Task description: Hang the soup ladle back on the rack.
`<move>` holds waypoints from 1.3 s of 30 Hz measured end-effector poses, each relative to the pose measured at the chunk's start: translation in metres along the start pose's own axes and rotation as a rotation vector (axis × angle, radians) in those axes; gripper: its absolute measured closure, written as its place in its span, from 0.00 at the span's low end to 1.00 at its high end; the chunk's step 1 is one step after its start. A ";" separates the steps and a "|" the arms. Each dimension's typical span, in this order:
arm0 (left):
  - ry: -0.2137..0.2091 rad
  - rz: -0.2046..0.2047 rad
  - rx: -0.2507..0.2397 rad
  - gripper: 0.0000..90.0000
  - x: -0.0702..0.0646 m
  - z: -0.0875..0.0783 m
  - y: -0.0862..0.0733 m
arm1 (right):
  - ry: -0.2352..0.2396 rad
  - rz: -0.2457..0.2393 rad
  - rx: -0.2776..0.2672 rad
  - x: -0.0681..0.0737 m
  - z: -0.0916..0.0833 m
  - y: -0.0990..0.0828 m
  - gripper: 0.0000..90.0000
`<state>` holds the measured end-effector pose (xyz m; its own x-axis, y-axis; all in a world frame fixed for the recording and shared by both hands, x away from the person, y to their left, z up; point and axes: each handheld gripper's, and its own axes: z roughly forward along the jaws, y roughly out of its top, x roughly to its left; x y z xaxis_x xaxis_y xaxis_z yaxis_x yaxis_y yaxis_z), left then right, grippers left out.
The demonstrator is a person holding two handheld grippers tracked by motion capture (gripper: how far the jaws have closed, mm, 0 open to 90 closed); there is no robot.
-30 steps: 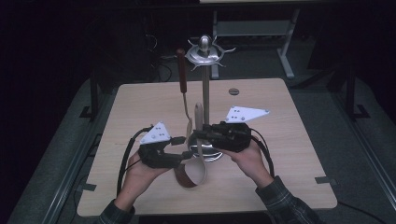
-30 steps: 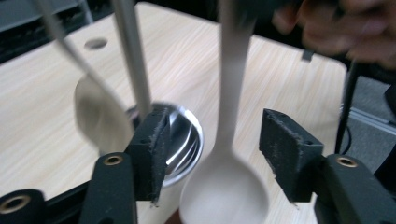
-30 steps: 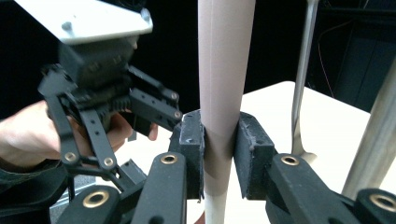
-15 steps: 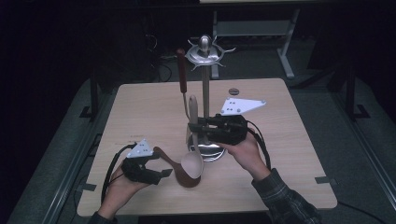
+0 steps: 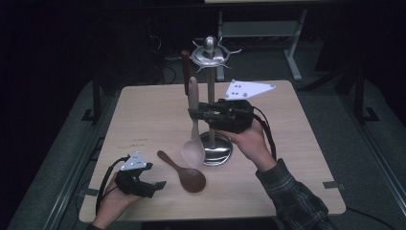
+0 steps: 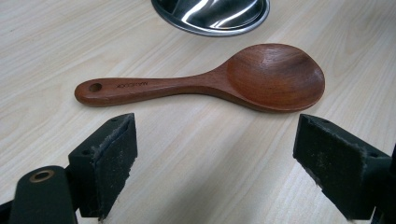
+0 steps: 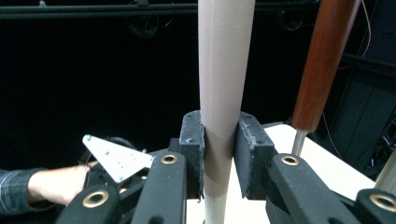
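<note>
Right tool, centre of the high view, is clamped on the handle of a pale beige spoon, held upright with its bowl down beside the steel stand. Its own view shows the pads pinching the handle. Left tool, lower left, jaws spread wide and empty. Dark wooden rice spoon lies flat on the worktop just ahead of it, near the stand's base.
</note>
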<state>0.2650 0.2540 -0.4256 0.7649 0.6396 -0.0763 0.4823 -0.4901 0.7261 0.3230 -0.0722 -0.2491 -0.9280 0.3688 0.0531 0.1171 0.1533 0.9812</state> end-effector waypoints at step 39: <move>-0.010 0.014 0.046 0.15 -0.002 0.004 0.000 | 0.005 0.044 -0.037 -0.013 0.002 0.003 0.83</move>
<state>0.2650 0.2501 -0.4288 0.7761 0.6263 -0.0735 0.4902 -0.5259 0.6951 0.3362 -0.0750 -0.2475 -0.9239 0.3699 0.0975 0.1452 0.1033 0.9840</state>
